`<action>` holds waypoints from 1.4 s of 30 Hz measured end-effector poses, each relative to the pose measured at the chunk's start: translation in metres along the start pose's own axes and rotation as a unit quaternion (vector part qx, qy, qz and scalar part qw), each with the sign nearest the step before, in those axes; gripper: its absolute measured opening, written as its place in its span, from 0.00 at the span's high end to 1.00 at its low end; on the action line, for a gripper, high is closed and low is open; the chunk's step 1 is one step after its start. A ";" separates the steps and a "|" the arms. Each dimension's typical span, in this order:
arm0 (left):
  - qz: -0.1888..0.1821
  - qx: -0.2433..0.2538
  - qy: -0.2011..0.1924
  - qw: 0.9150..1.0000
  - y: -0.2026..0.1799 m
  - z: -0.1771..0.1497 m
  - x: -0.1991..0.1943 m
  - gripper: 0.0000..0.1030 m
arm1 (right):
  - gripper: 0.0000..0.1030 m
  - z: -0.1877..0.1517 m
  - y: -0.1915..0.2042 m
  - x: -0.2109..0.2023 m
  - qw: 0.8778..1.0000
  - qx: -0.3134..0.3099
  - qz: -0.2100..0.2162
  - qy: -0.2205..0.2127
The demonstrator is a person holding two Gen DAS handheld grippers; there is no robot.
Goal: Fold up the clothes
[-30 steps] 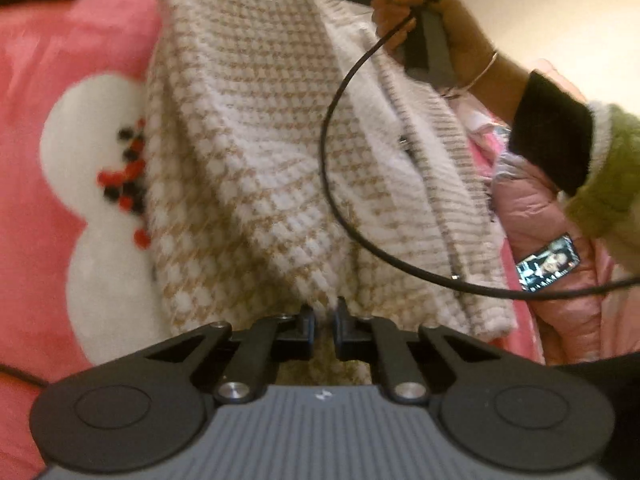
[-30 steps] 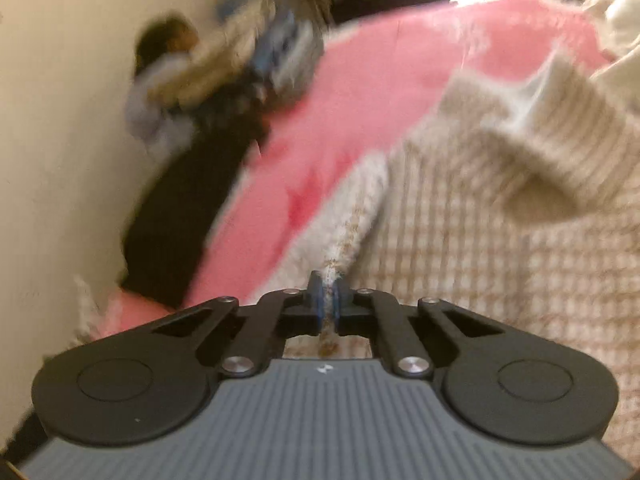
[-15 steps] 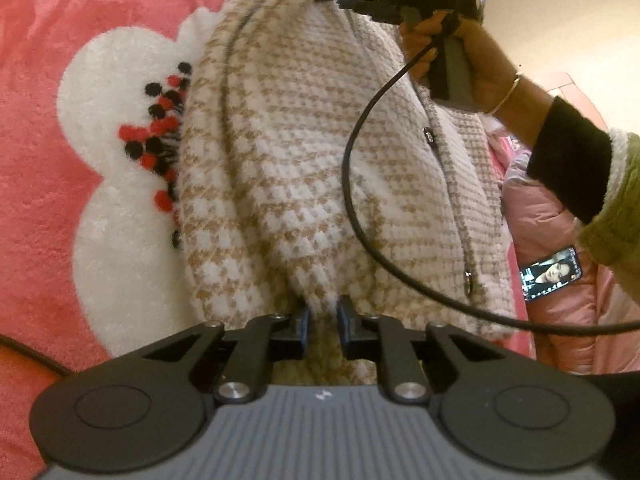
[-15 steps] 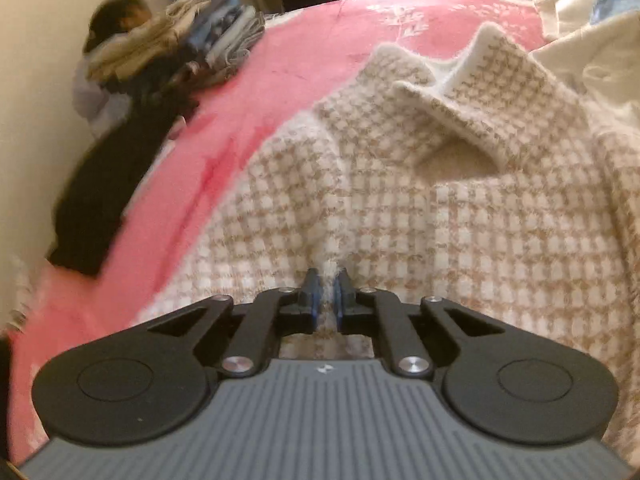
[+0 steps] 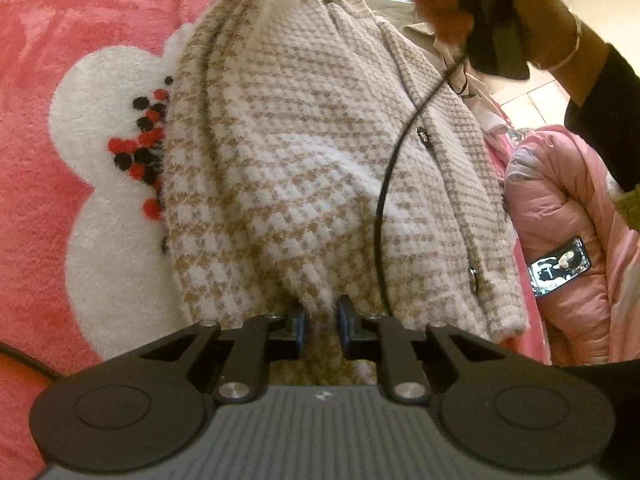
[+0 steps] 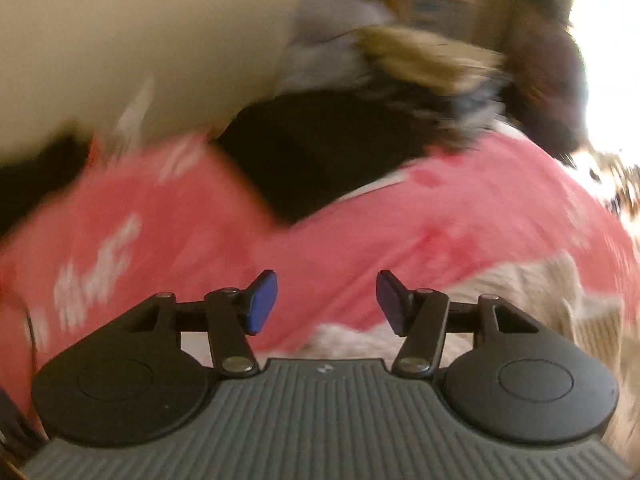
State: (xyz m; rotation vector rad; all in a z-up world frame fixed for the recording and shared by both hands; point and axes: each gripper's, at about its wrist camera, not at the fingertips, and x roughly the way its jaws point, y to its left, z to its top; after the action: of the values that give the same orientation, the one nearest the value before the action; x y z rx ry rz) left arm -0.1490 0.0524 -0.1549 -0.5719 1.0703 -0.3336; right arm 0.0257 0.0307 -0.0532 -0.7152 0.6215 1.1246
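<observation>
Cardigan (image 5: 304, 168), houndstooth knit, lies folded lengthwise at frame centre on the pink blanket (image 5: 48, 80). Left claw (image 5: 320, 330) pinches its near hem, jaws narrow. Right claw (image 6: 326, 302) is opening, nothing between its pads. Risk: a tug on that hem could drag the fold askew, and the cable (image 5: 380, 216) draped over the knit could snag a button.

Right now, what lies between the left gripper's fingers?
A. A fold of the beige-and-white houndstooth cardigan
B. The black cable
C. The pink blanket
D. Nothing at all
A: in the left wrist view the left gripper has its pads pressed on a bunched fold of the cardigan, while the black cable runs past to the right over the knit.
</observation>
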 end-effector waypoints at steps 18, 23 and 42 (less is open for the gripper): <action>-0.028 -0.033 0.008 0.999 0.020 0.003 -0.007 0.83 | 0.41 -0.019 0.034 0.037 0.972 -0.189 -0.065 0.122; -0.029 -0.033 0.004 0.999 0.021 0.000 -0.009 0.84 | 0.49 -0.006 0.052 0.059 0.960 -0.227 -0.114 0.117; -0.033 -0.013 0.033 0.999 0.010 -0.003 -0.017 0.63 | 0.16 -0.052 -0.076 -0.142 0.955 0.292 0.044 -0.026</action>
State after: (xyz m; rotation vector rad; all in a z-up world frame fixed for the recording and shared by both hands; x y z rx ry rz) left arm -0.1599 0.0682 -0.1494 -0.6238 1.1215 -0.3999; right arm 0.0486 -0.1114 0.0363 -0.1486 0.8954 0.9661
